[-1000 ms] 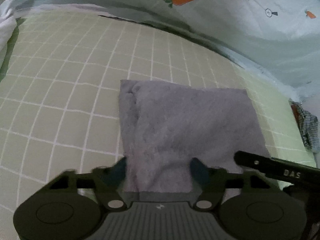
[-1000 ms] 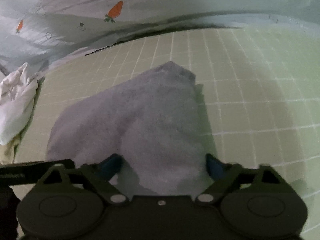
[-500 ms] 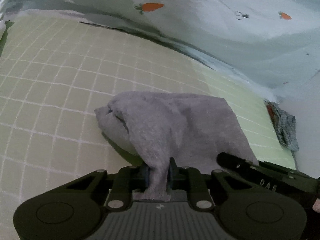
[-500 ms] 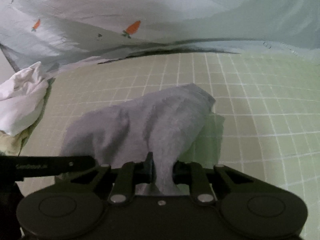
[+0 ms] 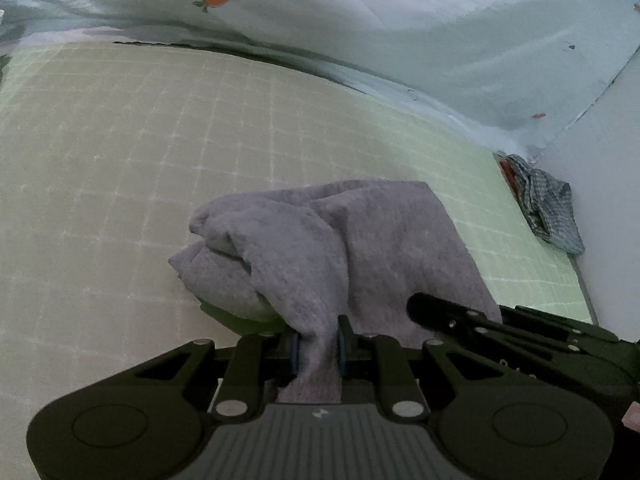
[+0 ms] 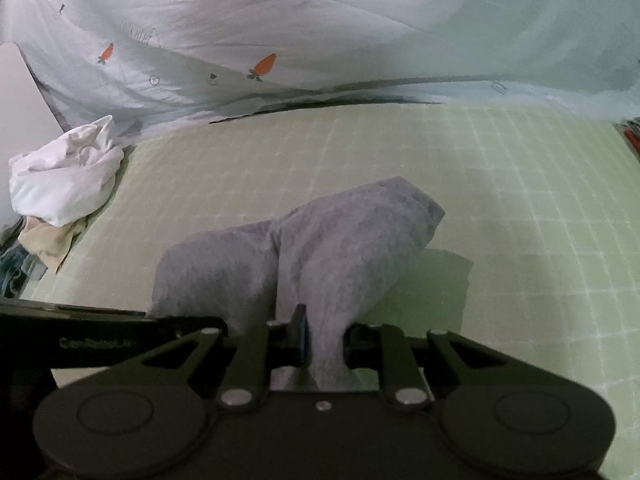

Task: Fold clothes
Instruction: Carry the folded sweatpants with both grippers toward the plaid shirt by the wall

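Left claw (image 5: 318, 346) clenched on a bunched edge of the grey cloth (image 5: 360, 248), low in the centre of the left wrist frame; right claw (image 6: 324, 342) likewise pinched tight on the grey cloth (image 6: 320, 248), low centre of the right wrist frame. Cloth lifted at both gripped points, draping away in soft folds toward mid-frame, far end sagging onto the green checked sheet (image 5: 160, 152).

Shown only from the left wrist: a crumpled plaid garment (image 5: 548, 208) at the right edge, tucked where the sheet meets a pale wall; also the black body of the other tool (image 5: 520, 332) crossing the lower right, close beside the cloth. Shown only from the right wrist: a heap of white laundry (image 6: 64, 176) at the left edge, atop something beige, and a lit patch of sheet under the raised cloth, right of centre.

Across the top of both frames, a pale blanket with carrot print (image 6: 320, 32), bounding the far side of the sheet. Broad stretch of bare checked sheet in the left half of the left wrist frame and the right half of the right wrist frame (image 6: 520, 200); tighter near the plaid garment and the white heap.
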A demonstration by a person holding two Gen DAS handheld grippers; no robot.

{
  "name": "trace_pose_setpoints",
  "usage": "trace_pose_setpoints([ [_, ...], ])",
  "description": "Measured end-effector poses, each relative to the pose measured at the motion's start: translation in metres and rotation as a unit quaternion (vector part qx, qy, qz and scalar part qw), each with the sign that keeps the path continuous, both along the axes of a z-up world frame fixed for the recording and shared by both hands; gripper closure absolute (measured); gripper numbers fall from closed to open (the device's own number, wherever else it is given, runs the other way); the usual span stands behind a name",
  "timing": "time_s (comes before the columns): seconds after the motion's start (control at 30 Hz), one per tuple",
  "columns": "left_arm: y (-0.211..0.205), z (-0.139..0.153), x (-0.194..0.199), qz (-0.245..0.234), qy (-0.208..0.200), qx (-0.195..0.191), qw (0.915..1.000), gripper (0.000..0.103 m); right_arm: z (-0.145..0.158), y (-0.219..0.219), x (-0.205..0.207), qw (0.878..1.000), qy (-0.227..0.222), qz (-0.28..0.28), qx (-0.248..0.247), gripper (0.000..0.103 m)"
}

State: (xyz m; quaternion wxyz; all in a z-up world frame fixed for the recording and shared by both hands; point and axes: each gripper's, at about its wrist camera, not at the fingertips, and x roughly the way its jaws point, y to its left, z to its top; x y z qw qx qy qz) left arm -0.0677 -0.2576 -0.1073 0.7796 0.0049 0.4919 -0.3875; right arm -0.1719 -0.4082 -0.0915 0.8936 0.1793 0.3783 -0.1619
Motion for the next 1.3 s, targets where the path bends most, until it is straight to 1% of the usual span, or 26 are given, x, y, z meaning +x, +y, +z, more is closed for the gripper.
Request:
trace_pose_setpoints([
  [0.1, -0.004, -0.002, -0.017, 0.001, 0.004, 0.000, 1.0000, 0.085, -0.004, -0.009, -0.020, 1.000, 0.000, -0.010, 0.014, 0.086],
  [0.2, -0.001, -0.001, -0.028, -0.009, 0.005, 0.004, 0.9999, 0.085, -0.008, -0.015, -0.038, 0.999, -0.004, -0.033, 0.040, 0.086],
  [0.3, 0.005, -0.006, -0.028, -0.008, 0.023, -0.002, 0.9997, 0.084, -0.015, -0.015, -0.049, 0.997, -0.001, -0.053, 0.052, 0.086],
  [0.37, 0.007, -0.009, -0.026, -0.006, 0.039, 0.000, 0.9992, 0.084, -0.015, -0.014, -0.054, 0.998, 0.010, -0.053, 0.044, 0.086],
  [0.47, -0.010, -0.005, -0.027, -0.029, 0.036, 0.016, 0.9988, 0.084, -0.010, -0.014, -0.067, 0.997, 0.024, -0.062, 0.037, 0.086],
  [0.57, -0.030, 0.000, -0.033, -0.057, 0.030, 0.012, 0.9979, 0.084, -0.009, -0.023, -0.081, 0.995, 0.032, -0.088, 0.040, 0.086],
  [0.77, -0.060, 0.001, -0.054, -0.083, 0.031, 0.006, 0.9961, 0.084, -0.010, -0.057, -0.112, 0.990, 0.021, -0.126, 0.053, 0.086],
  [0.8, -0.067, 0.002, -0.058, -0.087, 0.030, 0.008, 0.9957, 0.084, -0.010, -0.063, -0.117, 0.990, 0.019, -0.132, 0.056, 0.086],
  [0.83, -0.077, 0.002, -0.064, -0.106, 0.027, 0.014, 0.9939, 0.084, -0.010, -0.068, -0.122, 0.989, 0.017, -0.138, 0.058, 0.086],
  [0.93, -0.109, 0.006, -0.088, -0.125, 0.011, 0.015, 0.9920, 0.084, -0.009, -0.100, -0.147, 0.989, 0.007, -0.141, 0.054, 0.086],
  [1.0, -0.134, 0.008, -0.109, -0.126, 0.002, 0.010, 0.9920, 0.084, -0.003, -0.129, -0.165, 0.990, -0.001, -0.134, 0.047, 0.086],
  [1.1, -0.173, 0.011, -0.139, -0.107, 0.011, 0.005, 0.9942, 0.085, 0.005, -0.171, -0.193, 0.991, -0.014, -0.125, 0.037, 0.086],
  [1.2, -0.216, 0.020, -0.175, -0.104, 0.005, -0.017, 0.9945, 0.085, 0.013, -0.214, -0.221, 0.993, -0.027, -0.115, 0.026, 0.087],
  [1.27, -0.247, 0.026, -0.198, -0.109, -0.006, -0.040, 0.9932, 0.085, 0.025, -0.244, -0.243, 0.993, -0.041, -0.112, 0.007, 0.087],
  [1.3, -0.264, 0.028, -0.207, -0.108, -0.006, -0.046, 0.9931, 0.085, 0.030, -0.258, -0.253, 0.993, -0.044, -0.112, 0.000, 0.087],
])
